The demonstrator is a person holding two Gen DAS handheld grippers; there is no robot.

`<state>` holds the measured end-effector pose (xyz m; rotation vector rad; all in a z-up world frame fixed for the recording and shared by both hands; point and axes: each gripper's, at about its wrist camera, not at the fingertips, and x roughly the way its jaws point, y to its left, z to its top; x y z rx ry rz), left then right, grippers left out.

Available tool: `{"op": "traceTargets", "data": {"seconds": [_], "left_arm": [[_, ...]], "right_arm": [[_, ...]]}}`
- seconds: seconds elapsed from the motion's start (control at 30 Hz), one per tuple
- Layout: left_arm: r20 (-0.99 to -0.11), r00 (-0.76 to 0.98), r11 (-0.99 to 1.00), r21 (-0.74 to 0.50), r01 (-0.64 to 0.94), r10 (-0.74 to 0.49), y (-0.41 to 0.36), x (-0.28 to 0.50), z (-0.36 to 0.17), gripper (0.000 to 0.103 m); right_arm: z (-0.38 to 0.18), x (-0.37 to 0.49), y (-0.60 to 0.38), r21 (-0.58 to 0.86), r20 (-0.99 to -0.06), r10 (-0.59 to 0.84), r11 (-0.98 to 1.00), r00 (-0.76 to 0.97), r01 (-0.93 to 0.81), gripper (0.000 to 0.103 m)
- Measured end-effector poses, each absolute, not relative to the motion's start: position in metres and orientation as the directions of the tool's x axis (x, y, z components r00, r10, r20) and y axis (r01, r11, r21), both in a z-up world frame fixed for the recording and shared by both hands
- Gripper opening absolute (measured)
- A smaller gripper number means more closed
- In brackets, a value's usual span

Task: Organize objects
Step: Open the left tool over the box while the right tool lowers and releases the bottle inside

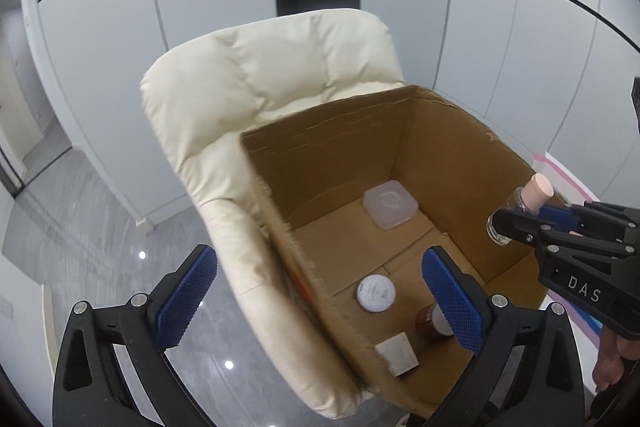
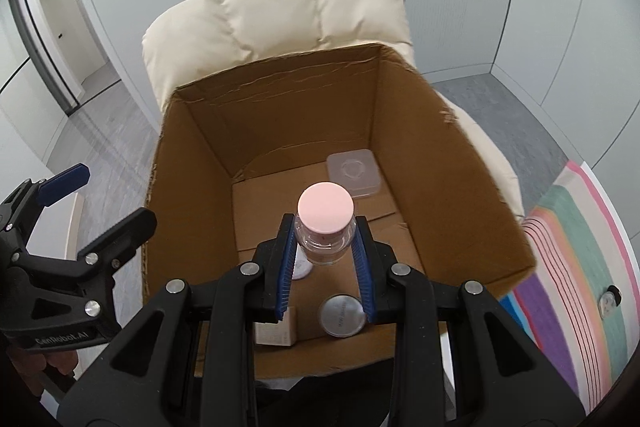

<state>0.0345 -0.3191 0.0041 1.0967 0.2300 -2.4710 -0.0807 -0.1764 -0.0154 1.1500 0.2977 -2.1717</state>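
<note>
Now the clear bottle (image 2: 325, 227) with the pink cap sits clamped between the right gripper (image 2: 325, 259)'s blue pads, held over the open cardboard box (image 2: 460, 179). "DAS" reads on that gripper's side; the left gripper (image 1: 316, 301), marked "CenRobot.AI", has its jaws spread wide and empty beside the box's left wall. Down on the box floor: one clear square lid (image 2: 353, 171), one white round jar (image 1: 376, 293), one silver-lidded tin (image 2: 343, 315), one small beige carton (image 1: 397, 353). The box rests on a cream armchair (image 2: 276, 15); a striped cloth (image 2: 572, 267) lies to the right.
</note>
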Motion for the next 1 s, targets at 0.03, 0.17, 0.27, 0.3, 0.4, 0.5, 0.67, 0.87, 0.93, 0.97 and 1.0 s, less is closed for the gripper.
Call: {"op": "traceTargets", "data": {"seconds": [0.03,0.17,0.27,0.3,0.4,0.5,0.67,0.87,0.93,0.97,1.0], "left_arm": [[-0.739,-0.597,-0.894,0.017,0.449,-0.314,-0.321,0.036,0.004,0.103],[-0.741,-0.587,-0.879,0.008,0.476,-0.325,-0.335,0.045,0.004,0.103],[-0.74,-0.583,-0.87,0.005,0.492,-0.335,-0.344,0.051,0.004,0.103],[-0.739,-0.581,-0.865,0.004,0.501,-0.34,-0.347,0.053,0.004,0.103],[-0.741,-0.581,-0.858,-0.014,0.513,-0.335,-0.352,0.056,0.004,0.103],[-0.744,-0.58,-0.858,-0.018,0.514,-0.332,-0.353,0.056,0.003,0.103],[-0.745,-0.576,-0.856,-0.013,0.516,-0.336,-0.352,0.055,0.003,0.103],[-0.755,-0.574,-0.857,-0.031,0.514,-0.317,-0.35,0.05,0.0,0.103],[-0.756,-0.575,-0.86,-0.031,0.51,-0.313,-0.347,0.048,0.0,0.103],[-0.756,-0.576,-0.862,-0.03,0.505,-0.311,-0.345,0.046,-0.001,0.103],[-0.756,-0.577,-0.866,-0.026,0.5,-0.31,-0.342,0.045,-0.001,0.103]], "right_arm": [[-0.016,-0.08,-0.18,0.099,-0.803,-0.444,-0.757,-0.397,0.645,0.029],[-0.018,-0.075,-0.193,0.097,-0.806,-0.447,-0.746,-0.388,0.659,0.029],[-0.02,-0.072,-0.201,0.097,-0.81,-0.446,-0.742,-0.38,0.664,0.029],[-0.021,-0.072,-0.203,0.096,-0.811,-0.447,-0.739,-0.378,0.667,0.029],[-0.021,-0.068,-0.207,0.092,-0.808,-0.451,-0.733,-0.38,0.673,0.029],[-0.019,-0.069,-0.206,0.111,-0.8,-0.465,-0.737,-0.38,0.667,0.031],[-0.013,-0.074,-0.198,0.118,-0.783,-0.47,-0.755,-0.406,0.646,0.06],[-0.013,-0.082,-0.188,0.133,-0.785,-0.459,-0.781,-0.416,0.61,0.076],[-0.013,-0.084,-0.183,0.127,-0.784,-0.451,-0.789,-0.426,0.601,0.082],[-0.013,-0.084,-0.181,0.125,-0.783,-0.448,-0.792,-0.431,0.597,0.084],[-0.012,-0.085,-0.179,0.124,-0.781,-0.446,-0.796,-0.436,0.593,0.087]]}}
